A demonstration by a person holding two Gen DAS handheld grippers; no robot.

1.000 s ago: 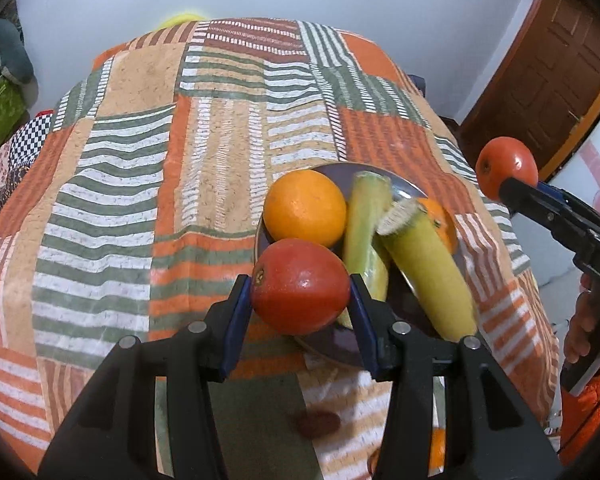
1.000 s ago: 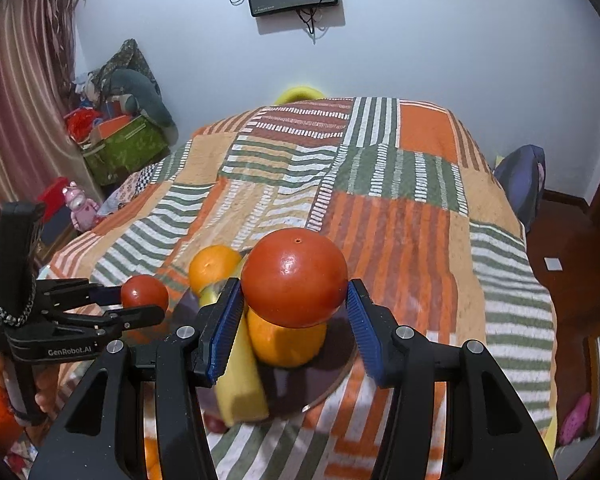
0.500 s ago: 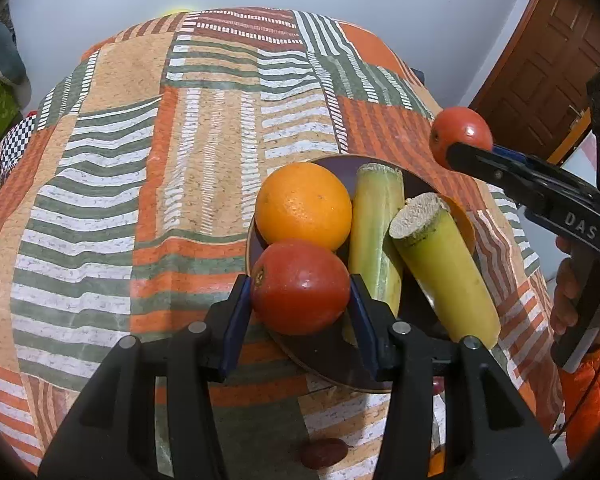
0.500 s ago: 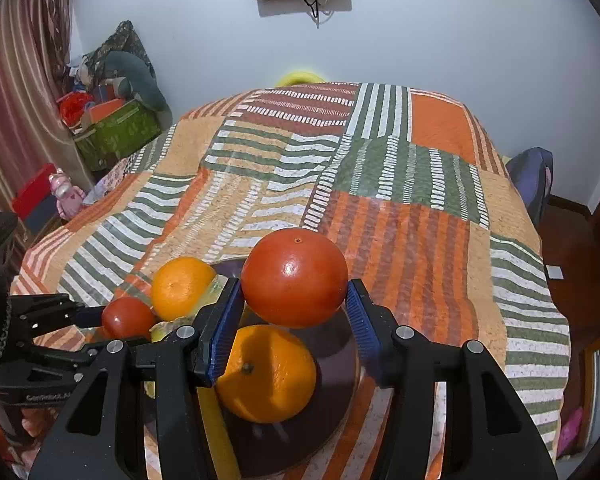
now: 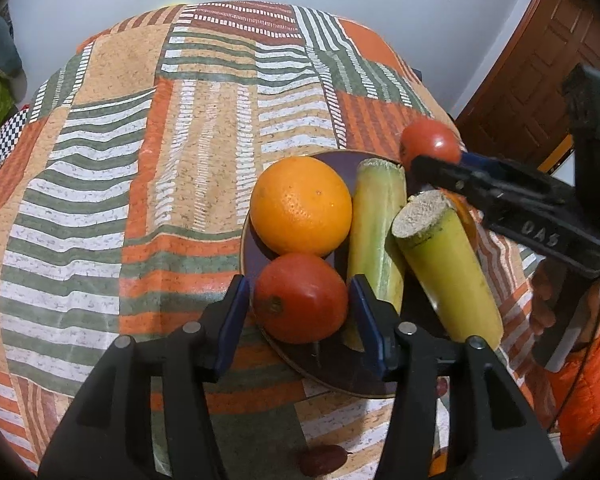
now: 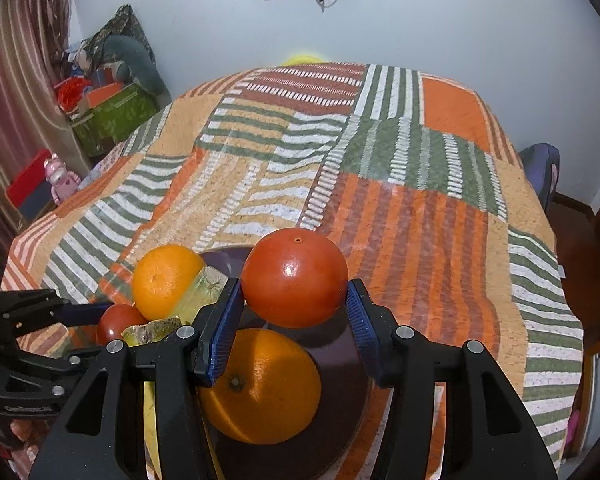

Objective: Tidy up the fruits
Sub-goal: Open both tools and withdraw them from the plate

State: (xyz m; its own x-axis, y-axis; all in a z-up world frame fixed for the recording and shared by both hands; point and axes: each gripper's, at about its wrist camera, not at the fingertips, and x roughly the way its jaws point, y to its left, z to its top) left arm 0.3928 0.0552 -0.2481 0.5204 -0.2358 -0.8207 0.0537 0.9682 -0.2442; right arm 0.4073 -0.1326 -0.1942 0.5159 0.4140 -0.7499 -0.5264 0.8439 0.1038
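Note:
A dark purple plate holds an orange, two cut green cane pieces and a red tomato. My left gripper straddles that tomato. Its jaws are opening, and a thin gap shows on each side of the fruit. My right gripper is shut on a second tomato and holds it above the plate, over another orange. From the left wrist this second tomato hangs by the plate's far right rim.
The plate sits near the front edge of a striped patchwork cloth. A small dark red fruit lies on the cloth in front of the plate. A hand in an orange sleeve holds the right tool. Boxes and toys crowd the left wall.
My left jaws have spread off the tomato, which now sits on the plate. The right gripper has carried its tomato in and down toward the plate.

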